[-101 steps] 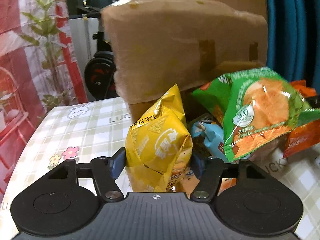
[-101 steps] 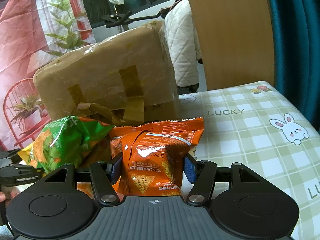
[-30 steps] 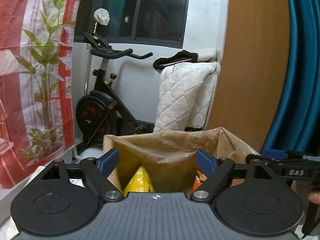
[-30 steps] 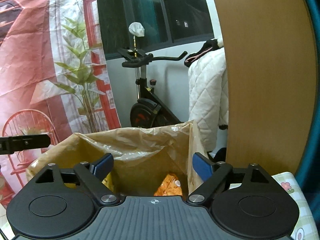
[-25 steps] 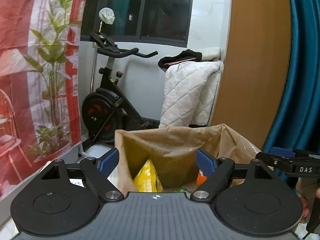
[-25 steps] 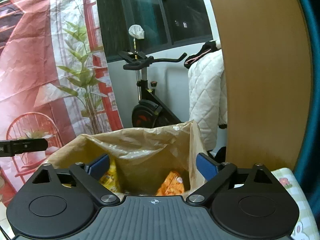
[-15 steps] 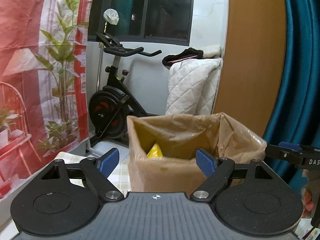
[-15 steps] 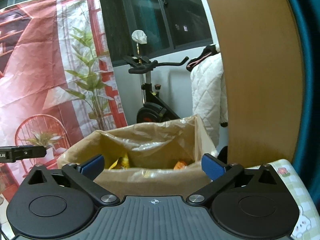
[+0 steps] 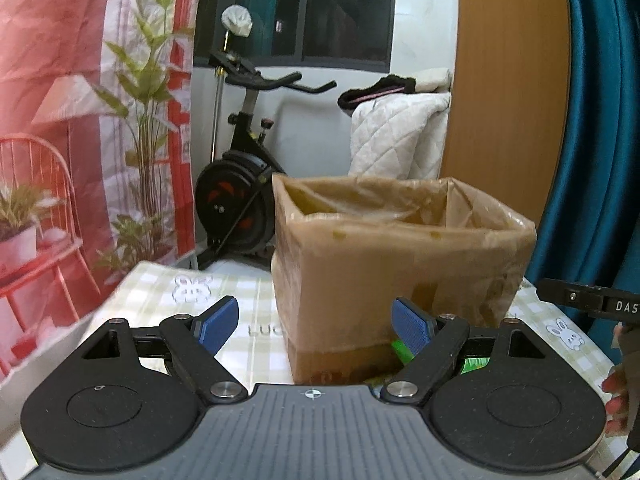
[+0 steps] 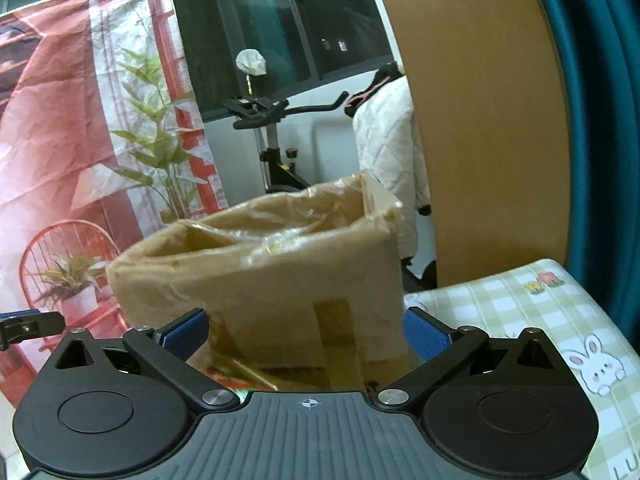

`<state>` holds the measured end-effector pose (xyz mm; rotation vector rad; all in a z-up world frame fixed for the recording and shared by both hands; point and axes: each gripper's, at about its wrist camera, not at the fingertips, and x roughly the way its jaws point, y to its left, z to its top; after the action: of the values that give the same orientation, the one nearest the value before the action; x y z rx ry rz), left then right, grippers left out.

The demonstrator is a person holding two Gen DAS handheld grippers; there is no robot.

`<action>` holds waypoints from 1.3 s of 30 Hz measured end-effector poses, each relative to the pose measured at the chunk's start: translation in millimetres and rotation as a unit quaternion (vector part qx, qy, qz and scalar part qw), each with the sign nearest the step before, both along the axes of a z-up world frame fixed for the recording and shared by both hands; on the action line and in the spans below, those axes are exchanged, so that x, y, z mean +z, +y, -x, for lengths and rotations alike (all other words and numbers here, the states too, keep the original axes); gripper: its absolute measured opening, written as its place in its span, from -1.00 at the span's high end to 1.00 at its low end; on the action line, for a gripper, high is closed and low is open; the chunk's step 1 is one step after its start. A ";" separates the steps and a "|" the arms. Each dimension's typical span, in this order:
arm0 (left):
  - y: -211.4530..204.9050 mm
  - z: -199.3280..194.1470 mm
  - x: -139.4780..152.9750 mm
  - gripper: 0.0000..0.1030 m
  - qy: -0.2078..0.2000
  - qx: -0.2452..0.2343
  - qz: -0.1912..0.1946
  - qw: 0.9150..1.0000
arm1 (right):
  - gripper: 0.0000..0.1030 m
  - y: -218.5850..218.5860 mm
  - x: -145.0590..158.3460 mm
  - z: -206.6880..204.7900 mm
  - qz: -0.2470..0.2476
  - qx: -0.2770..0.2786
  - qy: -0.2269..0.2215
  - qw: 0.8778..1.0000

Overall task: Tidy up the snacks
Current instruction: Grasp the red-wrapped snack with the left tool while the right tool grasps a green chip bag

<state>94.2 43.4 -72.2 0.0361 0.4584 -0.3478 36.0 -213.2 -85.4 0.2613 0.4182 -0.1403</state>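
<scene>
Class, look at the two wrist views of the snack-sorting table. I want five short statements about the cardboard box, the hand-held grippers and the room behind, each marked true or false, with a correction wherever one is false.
1. The cardboard box stands upright with its top open. True.
2. The left hand-held gripper is clamped on a yellow snack bag. False: its jaws stand apart with nothing gripped.
3. The right hand-held gripper is open. True.
4. The tablecloth is plain white. False: green check with rabbits.
5. An exercise bike stands behind the table. True.

Tall cardboard box (image 9: 400, 272) blocks straight ahead; bare worktop (image 9: 168, 300) left of it, open box mouth reachable from above.
</scene>
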 end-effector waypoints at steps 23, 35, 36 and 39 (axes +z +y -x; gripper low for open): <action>7.2 5.4 -39.8 -0.63 0.057 -0.009 0.020 0.998 | -0.99 46.3 -41.5 -16.0 -0.002 0.054 0.058 0.997; 16.5 0.8 -46.4 -0.61 0.061 0.016 0.029 0.998 | -0.98 78.2 -63.4 -63.3 -0.007 0.024 0.126 0.992; 17.4 0.5 -47.3 -0.61 0.061 0.017 0.028 0.998 | -0.93 77.8 -64.2 -61.7 -0.004 0.029 0.126 0.992; 20.9 -1.1 -51.9 -0.52 0.067 0.021 0.030 0.997 | -0.77 74.1 -63.4 -54.9 0.003 0.046 0.123 0.991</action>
<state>95.4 64.3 -124.1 -0.0563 0.5796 -0.3237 90.9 -139.1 -148.8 0.2183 0.6742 -0.0836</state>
